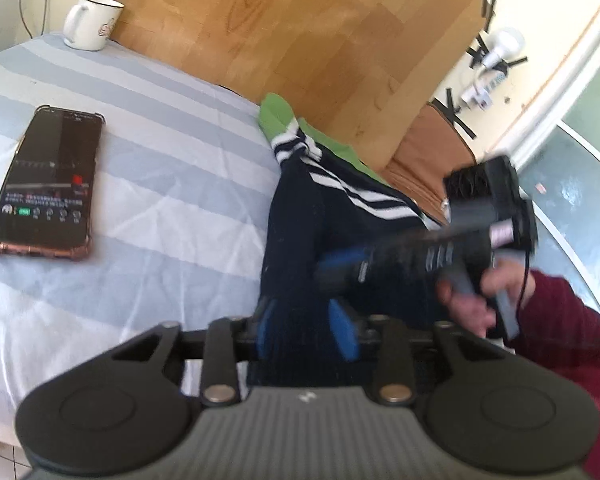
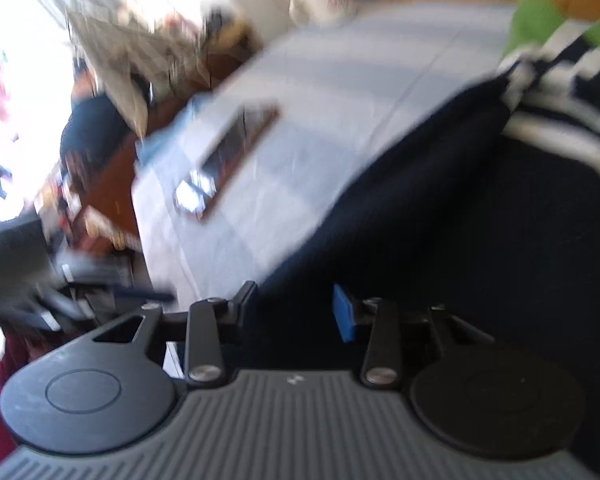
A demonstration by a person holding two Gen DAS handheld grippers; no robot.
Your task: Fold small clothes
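A dark navy knitted garment with white stripes and a bright green end lies on the right part of a bed, on a smooth cotton sheet banded in pale blue and white. Its ribbed weave runs lengthwise; the green end and the striped band bunch into soft creases at the sheet's far edge, against a honey-coloured wooden floor.

The left gripper, matte black with blue rubbery pads, stands partly spread with a fold of navy fabric between its fingers; whether the pads press on the cloth cannot be told. The right gripper, of the same build, reaches over the navy cloth in its own blurred view, one blue pad showing, jaws likewise partly spread with dark fabric between them; contact is unclear. From the left wrist it appears as a blurred black body beside the garment, held by a hand in a maroon knitted sleeve.

Well apart on the sheet lies a flat black smartphone in a copper-rimmed case, screen lit. At the far corner stands a white enamel mug with a dark rim.
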